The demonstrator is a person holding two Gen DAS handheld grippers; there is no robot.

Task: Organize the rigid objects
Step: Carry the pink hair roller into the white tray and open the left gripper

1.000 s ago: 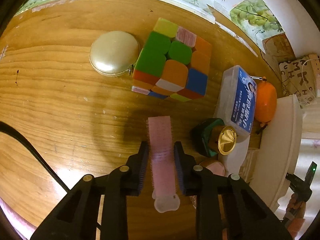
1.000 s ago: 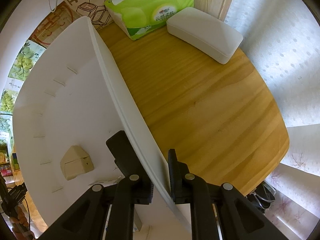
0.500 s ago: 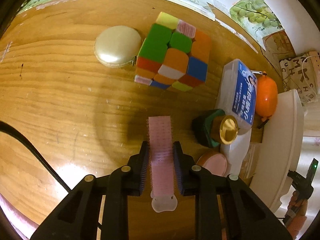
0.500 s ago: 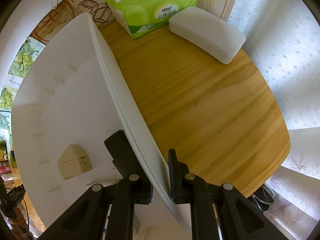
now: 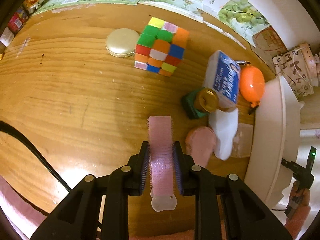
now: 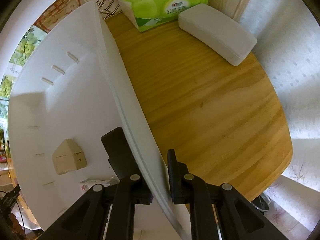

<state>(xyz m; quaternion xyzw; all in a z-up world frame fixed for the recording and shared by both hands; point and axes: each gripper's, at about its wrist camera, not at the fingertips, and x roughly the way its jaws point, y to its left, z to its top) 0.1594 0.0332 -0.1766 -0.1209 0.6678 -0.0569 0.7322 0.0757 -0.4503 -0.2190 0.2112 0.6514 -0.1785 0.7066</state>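
Fingers of the left hand-held gripper press in from both sides on a pink hair clip, its fuzzy strip jutting forward above the wooden surface and its pale translucent end tucked back between the arms. Just right of the clip lie a pink round piece and a blurred white item, with a clear square lid beside them. Farther on, a green bottle with a gold cap stands against a white box with a blue label, and an orange egg-shaped keychain rests between that box and the white bin at the right edge. At the far side, a multicoloured puzzle cube sits touching a round gold compact, near grape-printed paper along the wall.

On the other side, the right hand-held gripper is clamped narrowly on the bin's rim, one finger inside the wall and one outside. Inside the bin sits a small beige house-shaped block. Beyond, a white case and a green tissue pack lie at the far end of the surface.
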